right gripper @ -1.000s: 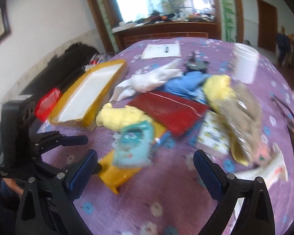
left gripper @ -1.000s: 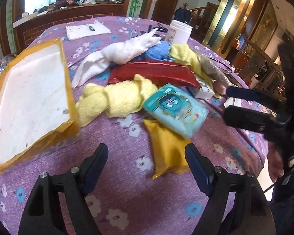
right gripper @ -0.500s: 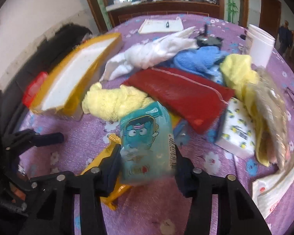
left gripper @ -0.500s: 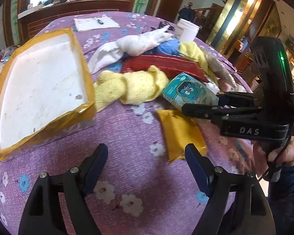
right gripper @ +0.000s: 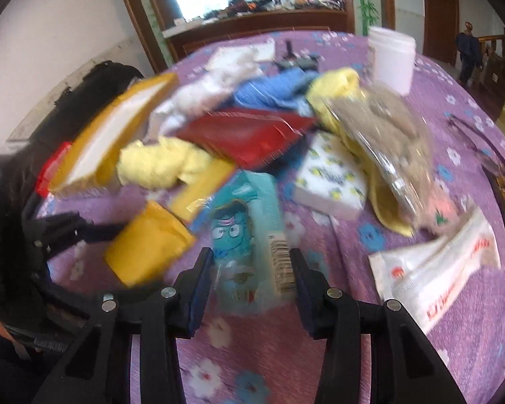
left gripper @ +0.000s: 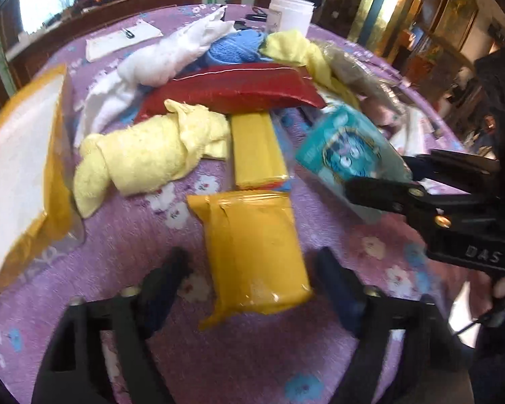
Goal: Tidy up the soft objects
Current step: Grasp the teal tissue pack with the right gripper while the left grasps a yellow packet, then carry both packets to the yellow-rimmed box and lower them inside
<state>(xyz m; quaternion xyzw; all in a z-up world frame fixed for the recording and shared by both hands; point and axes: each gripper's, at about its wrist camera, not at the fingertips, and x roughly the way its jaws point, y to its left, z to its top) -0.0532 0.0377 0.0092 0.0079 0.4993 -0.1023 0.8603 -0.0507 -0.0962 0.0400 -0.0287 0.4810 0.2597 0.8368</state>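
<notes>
Right gripper (right gripper: 250,271) pinching teal wipes pack (right gripper: 249,235), left gripper (left gripper: 252,279) spread and just closing around yellow packet (left gripper: 252,249)

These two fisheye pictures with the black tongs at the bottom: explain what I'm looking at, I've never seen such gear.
No robot here: a person holds a hand-operated gripper in each hand, and each carries a camera looking along its two fingers. The left-hand view shows the left gripper with its fingers either side of a yellow packet, having just been closing; they do not yet press it. The right-hand view shows the right gripper clamped on a teal tissue pack. On the purple flowered tablecloth lie a yellow towel, a red pouch, a white cloth and a yellow-rimmed tray.
</notes>
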